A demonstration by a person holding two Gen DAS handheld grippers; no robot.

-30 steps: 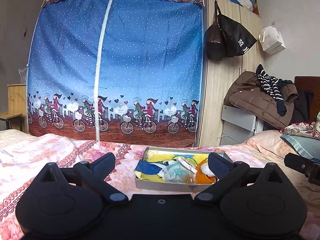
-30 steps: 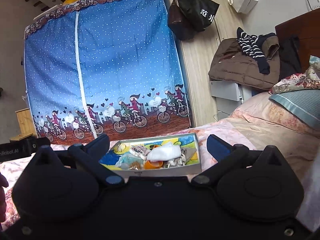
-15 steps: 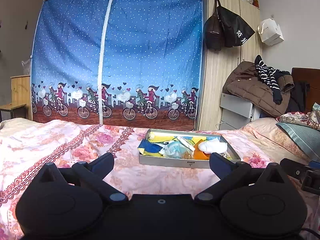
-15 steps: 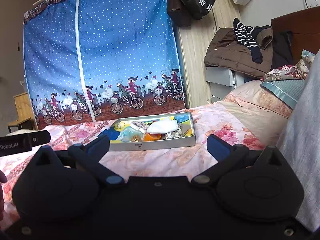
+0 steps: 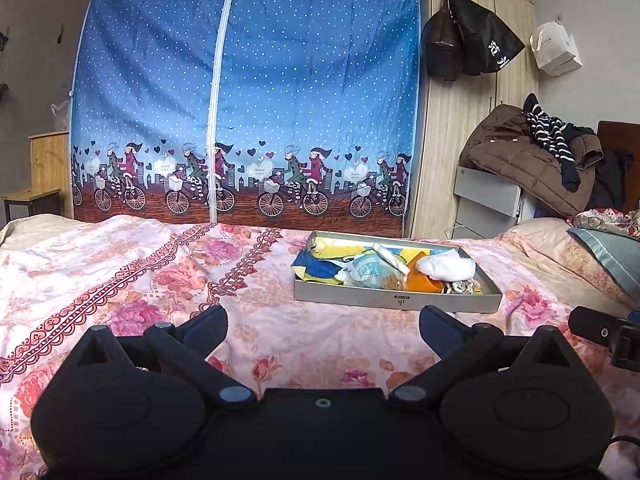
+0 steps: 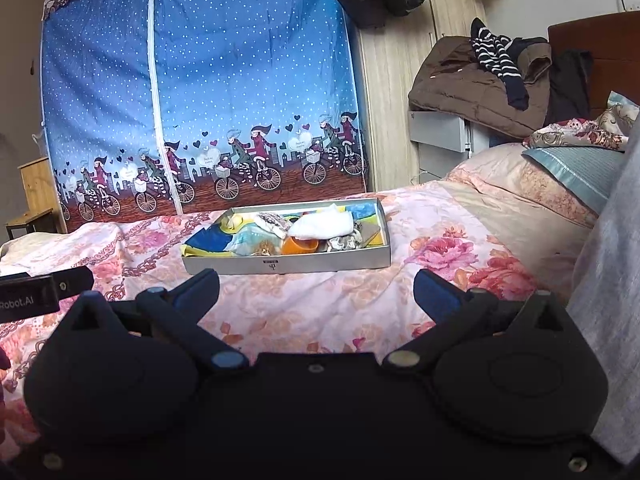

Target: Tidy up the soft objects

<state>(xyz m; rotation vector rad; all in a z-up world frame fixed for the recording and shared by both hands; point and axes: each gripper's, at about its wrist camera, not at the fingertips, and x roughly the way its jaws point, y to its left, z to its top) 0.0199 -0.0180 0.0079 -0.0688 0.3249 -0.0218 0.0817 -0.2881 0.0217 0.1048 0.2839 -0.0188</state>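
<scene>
A shallow grey box [image 5: 396, 300] lies on the floral bedsheet [image 5: 120, 280], also in the right wrist view [image 6: 288, 266]. It holds several soft items: a white rolled cloth [image 5: 446, 267], an orange piece [image 5: 420, 282], a pale blue bundle [image 5: 366, 272] and yellow-blue fabric [image 5: 320, 270]. My left gripper [image 5: 323, 326] is open and empty, short of the box. My right gripper [image 6: 316, 292] is open and empty, just before the box's front wall.
A blue zip wardrobe [image 5: 248, 92] stands behind the bed, next to a wooden cupboard [image 5: 460, 128] with hanging bags [image 5: 472, 46]. A brown jacket [image 5: 520, 164] lies on a grey unit. Pillows [image 6: 560, 176] lie at right. A wooden stool [image 5: 32, 200] stands at left.
Both grippers have drawn back and up from the box, so it looks smaller and farther. Both stay open and empty.
</scene>
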